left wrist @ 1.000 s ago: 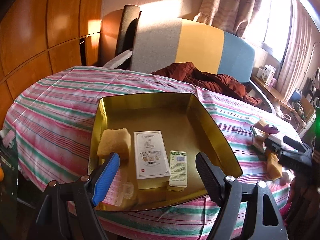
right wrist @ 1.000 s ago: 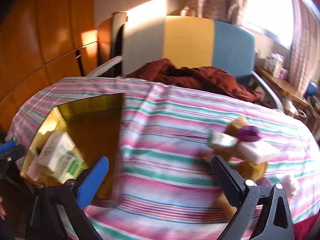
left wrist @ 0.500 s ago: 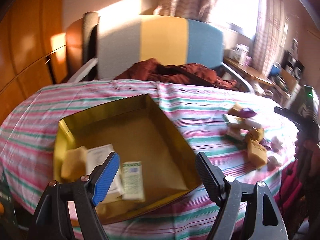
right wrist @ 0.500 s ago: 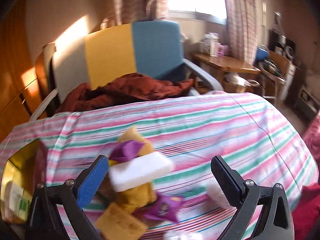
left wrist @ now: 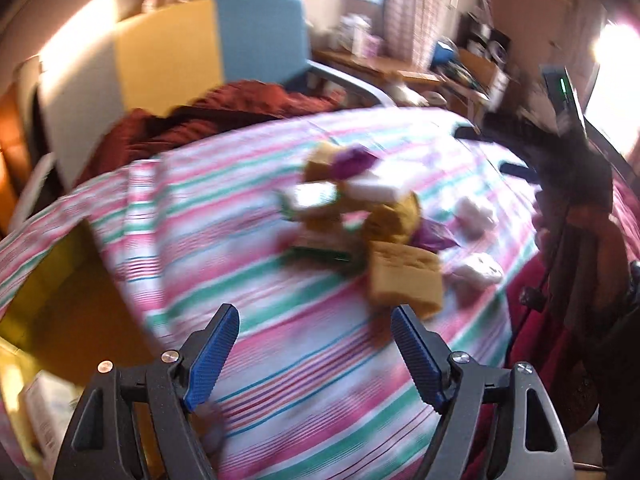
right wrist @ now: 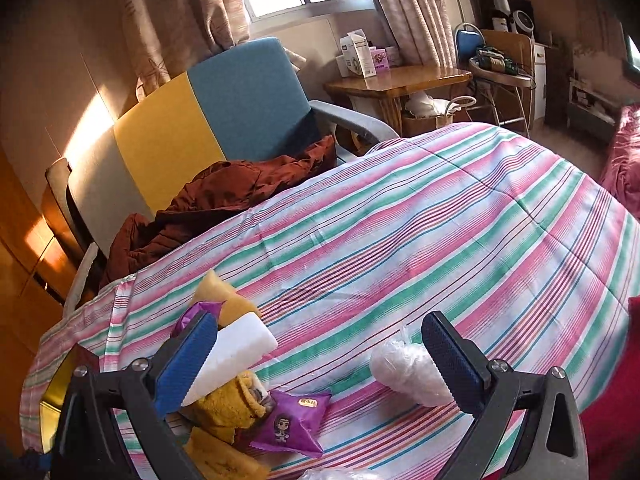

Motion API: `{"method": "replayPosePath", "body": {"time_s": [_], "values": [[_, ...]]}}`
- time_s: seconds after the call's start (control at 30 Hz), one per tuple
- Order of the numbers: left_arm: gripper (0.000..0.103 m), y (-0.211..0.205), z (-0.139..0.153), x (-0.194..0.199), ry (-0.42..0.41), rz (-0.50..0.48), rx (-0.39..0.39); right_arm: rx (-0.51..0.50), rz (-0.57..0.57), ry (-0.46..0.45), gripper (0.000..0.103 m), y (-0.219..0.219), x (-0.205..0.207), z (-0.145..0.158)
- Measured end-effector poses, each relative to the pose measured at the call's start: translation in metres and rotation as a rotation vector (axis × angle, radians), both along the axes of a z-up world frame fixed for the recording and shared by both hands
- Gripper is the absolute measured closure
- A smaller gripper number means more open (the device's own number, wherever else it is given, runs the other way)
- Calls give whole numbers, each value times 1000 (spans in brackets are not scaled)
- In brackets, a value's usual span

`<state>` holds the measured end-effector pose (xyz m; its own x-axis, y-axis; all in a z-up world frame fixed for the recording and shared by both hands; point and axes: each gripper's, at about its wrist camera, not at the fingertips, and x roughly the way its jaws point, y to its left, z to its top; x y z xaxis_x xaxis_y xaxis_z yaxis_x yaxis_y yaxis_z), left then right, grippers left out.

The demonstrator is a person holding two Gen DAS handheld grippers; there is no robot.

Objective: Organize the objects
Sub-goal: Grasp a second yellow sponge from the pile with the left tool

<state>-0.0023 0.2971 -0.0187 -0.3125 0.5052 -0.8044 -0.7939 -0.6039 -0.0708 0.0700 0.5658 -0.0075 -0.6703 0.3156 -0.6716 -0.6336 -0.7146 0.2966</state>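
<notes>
1. The left gripper [left wrist: 312,344] is spread wide and carries nothing; it has swung off the gold tin [left wrist: 60,312], which a second ago filled its view and now sits at the lower left edge.
2. Just beyond its right finger lies a tan sponge [left wrist: 404,280], the nearest piece of the loose pile; the blur makes the other pieces hard to name.
3. The right gripper [right wrist: 320,348] is also released and empty, and has come down close over the striped counter [right wrist: 440,216]: a white block [right wrist: 236,352] touches its left finger and a clear-wrapped bundle [right wrist: 404,368] lies against its right.
4. A purple packet [right wrist: 292,420] lies between them.
5. Both have turned to the unsorted pile, so another pick looks imminent.
</notes>
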Motion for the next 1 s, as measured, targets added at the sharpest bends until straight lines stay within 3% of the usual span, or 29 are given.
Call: {"method": "replayPosePath", "body": {"time_s": [0.2,0.4,0.57,0.63,0.67,1.0], "values": [[21,49,-22,17,-14,-134,-48,-47,-5,2,0,6,1,-4],[17,80,-37,20,-14,-195,-79,-76,9,-5,0,8,-2,-7],[17,94,-51,12,-21,-178,-93,-94,18,-7,0,8,-3,-10],[22,95,-55,5,-54,-162,-78,-106,29,-3,0,9,-4,-11],[35,94,-57,3,-77,-161,-66,-109,34,-5,0,8,-5,-12],[39,54,-60,5,-106,-98,-26,-121,20,17,0,12,-3,-13]]}}
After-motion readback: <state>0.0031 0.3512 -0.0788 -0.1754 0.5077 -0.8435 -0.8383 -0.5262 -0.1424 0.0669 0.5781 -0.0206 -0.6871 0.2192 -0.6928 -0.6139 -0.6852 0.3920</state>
